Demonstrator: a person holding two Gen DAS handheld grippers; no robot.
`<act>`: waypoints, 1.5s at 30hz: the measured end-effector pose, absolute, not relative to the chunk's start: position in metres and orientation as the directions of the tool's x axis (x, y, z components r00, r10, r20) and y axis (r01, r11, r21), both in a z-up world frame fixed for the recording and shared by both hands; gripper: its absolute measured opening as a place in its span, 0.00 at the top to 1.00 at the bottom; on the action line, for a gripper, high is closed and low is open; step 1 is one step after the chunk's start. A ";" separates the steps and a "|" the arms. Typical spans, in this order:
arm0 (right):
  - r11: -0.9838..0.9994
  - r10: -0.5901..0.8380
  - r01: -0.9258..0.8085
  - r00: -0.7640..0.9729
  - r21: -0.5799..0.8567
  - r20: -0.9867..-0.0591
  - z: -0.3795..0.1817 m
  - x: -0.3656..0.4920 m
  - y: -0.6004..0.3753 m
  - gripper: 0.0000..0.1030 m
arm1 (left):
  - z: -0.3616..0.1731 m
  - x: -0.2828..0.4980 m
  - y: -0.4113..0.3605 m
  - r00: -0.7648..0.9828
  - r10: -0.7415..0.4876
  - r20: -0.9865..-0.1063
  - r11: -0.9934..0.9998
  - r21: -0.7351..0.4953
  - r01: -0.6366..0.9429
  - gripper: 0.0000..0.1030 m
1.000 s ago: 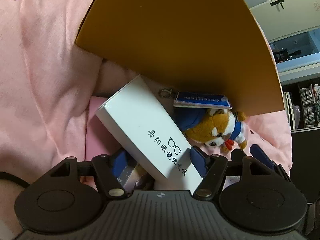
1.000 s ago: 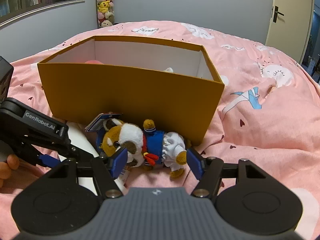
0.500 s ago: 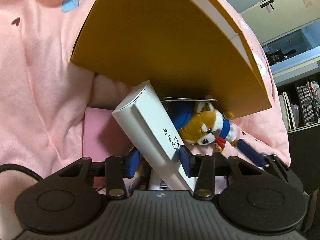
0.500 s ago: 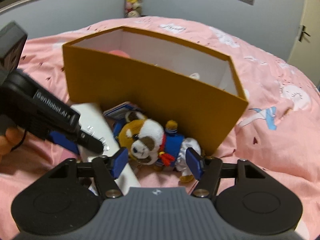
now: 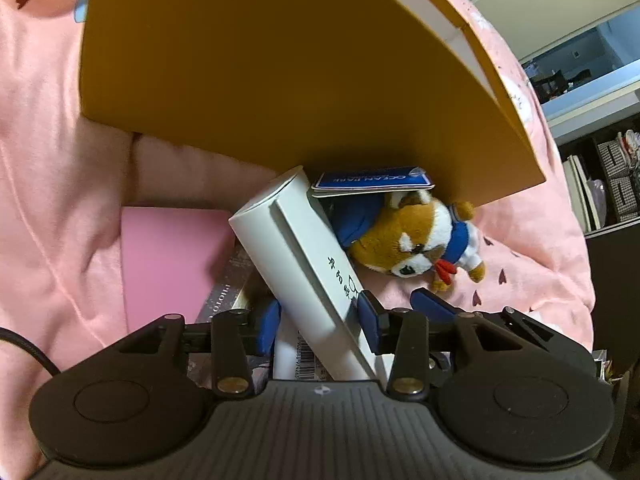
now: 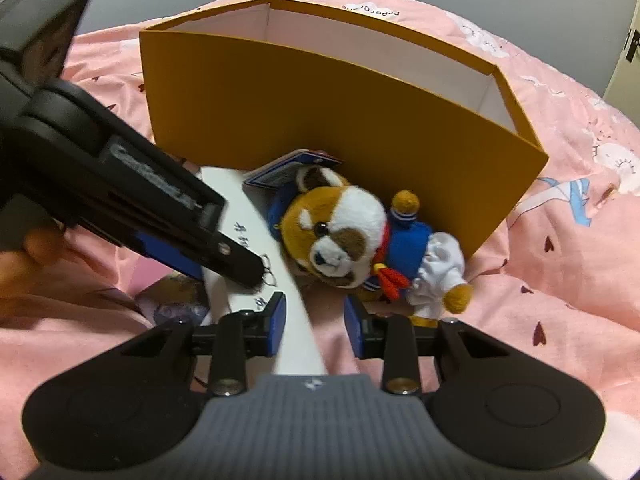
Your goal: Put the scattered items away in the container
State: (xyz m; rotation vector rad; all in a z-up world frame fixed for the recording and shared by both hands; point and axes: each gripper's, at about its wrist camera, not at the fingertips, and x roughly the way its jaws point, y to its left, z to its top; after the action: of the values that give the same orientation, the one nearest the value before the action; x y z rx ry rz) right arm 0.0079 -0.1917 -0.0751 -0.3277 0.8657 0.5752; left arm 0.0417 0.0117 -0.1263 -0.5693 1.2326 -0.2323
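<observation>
My left gripper (image 5: pixel 318 322) is shut on a long white glasses box (image 5: pixel 296 248) with black Chinese print and holds it tilted, its far end raised toward the orange box (image 5: pixel 260 60). The same white box (image 6: pixel 256 240) and left gripper (image 6: pixel 224 256) show in the right wrist view. A brown and white plush animal (image 6: pixel 348 232) in a blue sailor suit, with a blue tag, lies against the orange box's (image 6: pixel 340 120) front wall. My right gripper (image 6: pixel 316 320) is open, low in front of the plush, its left finger (image 6: pixel 276 320) beside the white box.
A pink card (image 5: pixel 172 256) and a dark photo booklet (image 5: pixel 228 292) lie on the pink bedding (image 6: pixel 560 272) under the white box. The orange box is open at the top with a white inside. A dark shelf (image 5: pixel 604 184) stands at the far right.
My left gripper has closed on the white box and lifted its far end. My right gripper has moved forward and down toward the plush, and its jaws have narrowed somewhat.
</observation>
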 end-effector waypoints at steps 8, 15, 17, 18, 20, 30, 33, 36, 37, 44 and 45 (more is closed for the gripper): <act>0.818 0.364 -0.574 0.479 0.029 -0.798 -0.075 0.018 -0.202 0.80 | -0.114 0.035 0.007 0.368 -0.471 -0.802 0.849 -0.525 -0.057 0.53; 0.835 0.261 -0.547 0.480 -0.053 -0.838 -0.086 0.025 -0.207 0.79 | -0.111 0.038 -0.001 0.370 -0.465 -0.804 0.860 -0.510 -0.025 0.53; 0.833 0.237 -0.549 0.468 -0.070 -0.851 -0.092 0.027 -0.206 0.80 | -0.111 0.040 -0.004 0.369 -0.466 -0.804 0.862 -0.507 -0.015 0.53; 0.833 0.236 -0.550 0.451 -0.059 -0.861 -0.096 0.030 -0.207 0.83 | -0.111 0.039 -0.001 0.365 -0.465 -0.806 0.864 -0.503 -0.008 0.53; 0.833 0.257 -0.552 0.408 -0.013 -0.876 -0.102 0.034 -0.208 0.91 | -0.112 0.041 -0.004 0.356 -0.460 -0.813 0.870 -0.493 -0.001 0.51; 0.806 0.322 -0.591 0.372 0.045 -0.871 -0.102 0.032 -0.209 0.97 | -0.122 0.044 -0.011 0.320 -0.423 -0.848 0.894 -0.449 -0.007 0.59; 0.800 0.328 -0.599 0.386 0.036 -0.862 -0.098 0.031 -0.210 0.94 | -0.120 0.042 -0.007 0.322 -0.430 -0.844 0.889 -0.458 -0.014 0.59; 0.784 0.342 -0.621 0.422 0.007 -0.839 -0.088 0.026 -0.213 0.84 | -0.115 0.039 -0.003 0.325 -0.430 -0.842 0.888 -0.459 -0.014 0.60; 0.778 0.347 -0.628 0.433 -0.003 -0.832 -0.084 0.025 -0.214 0.75 | -0.113 0.038 0.000 0.326 -0.432 -0.841 0.887 -0.462 -0.016 0.60; 0.725 0.361 -0.678 0.528 -0.125 -0.769 -0.058 0.020 -0.222 0.65 | -0.097 0.028 0.013 0.344 -0.461 -0.818 0.869 -0.494 -0.012 0.64; 0.714 0.360 -0.684 0.542 -0.151 -0.759 -0.054 0.019 -0.223 0.63 | -0.095 0.026 0.015 0.348 -0.463 -0.815 0.868 -0.496 -0.007 0.65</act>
State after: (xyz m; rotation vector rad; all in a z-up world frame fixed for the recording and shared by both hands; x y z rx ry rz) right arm 0.0192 -0.2232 -0.0543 -0.4656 0.7725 0.6469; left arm 0.0259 0.0152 -0.0948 -0.4580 1.1883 -0.3090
